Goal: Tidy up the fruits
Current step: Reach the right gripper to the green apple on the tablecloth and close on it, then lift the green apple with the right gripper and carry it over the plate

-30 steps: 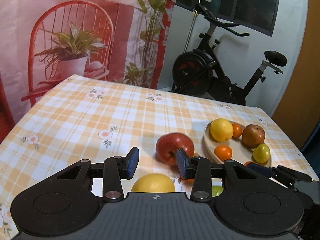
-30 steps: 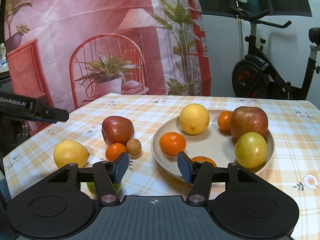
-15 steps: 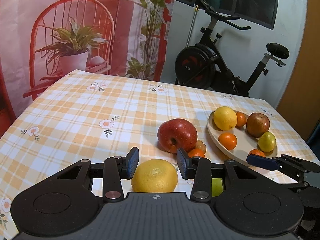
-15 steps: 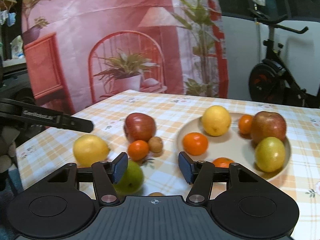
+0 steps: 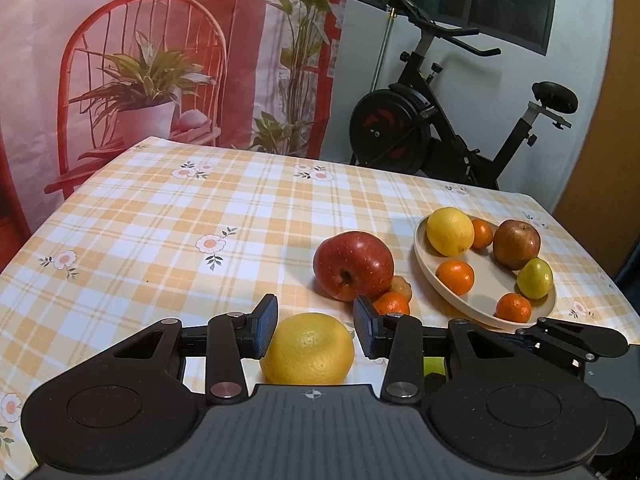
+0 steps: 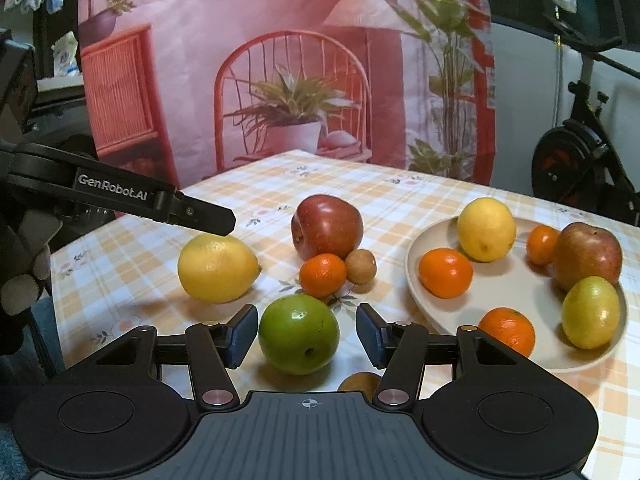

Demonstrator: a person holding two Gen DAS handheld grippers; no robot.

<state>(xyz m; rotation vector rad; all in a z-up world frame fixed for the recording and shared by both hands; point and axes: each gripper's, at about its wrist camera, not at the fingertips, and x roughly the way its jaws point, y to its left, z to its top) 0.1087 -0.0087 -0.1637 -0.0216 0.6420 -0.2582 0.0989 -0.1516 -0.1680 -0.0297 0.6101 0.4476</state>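
A yellow lemon [image 5: 308,350] lies on the checked tablecloth between the fingers of my left gripper [image 5: 316,326], which is open; a small gap shows at the right pad. My right gripper [image 6: 306,334] straddles a green apple [image 6: 298,334]; its jaws are closing, and the pads stand clear of the fruit. A red apple [image 6: 326,226], a tangerine [image 6: 322,274] and a small brown fruit [image 6: 360,266] sit loose behind. The beige plate [image 6: 520,280] on the right holds a lemon, tangerines, an apple and a yellow-green fruit. The left gripper's finger [image 6: 192,212] hangs over the loose lemon [image 6: 216,268].
Another small brown fruit [image 6: 358,382] lies just under my right gripper's body. The table's near-left edge [image 6: 56,280] is close to the loose lemon. An exercise bike [image 5: 420,128] and a printed backdrop stand behind the table. A gloved hand [image 6: 20,276] shows at far left.
My right gripper has swung left from the plate to the green apple, which now sits between its jaws. In the left wrist view the lemon has come further up between the jaws.
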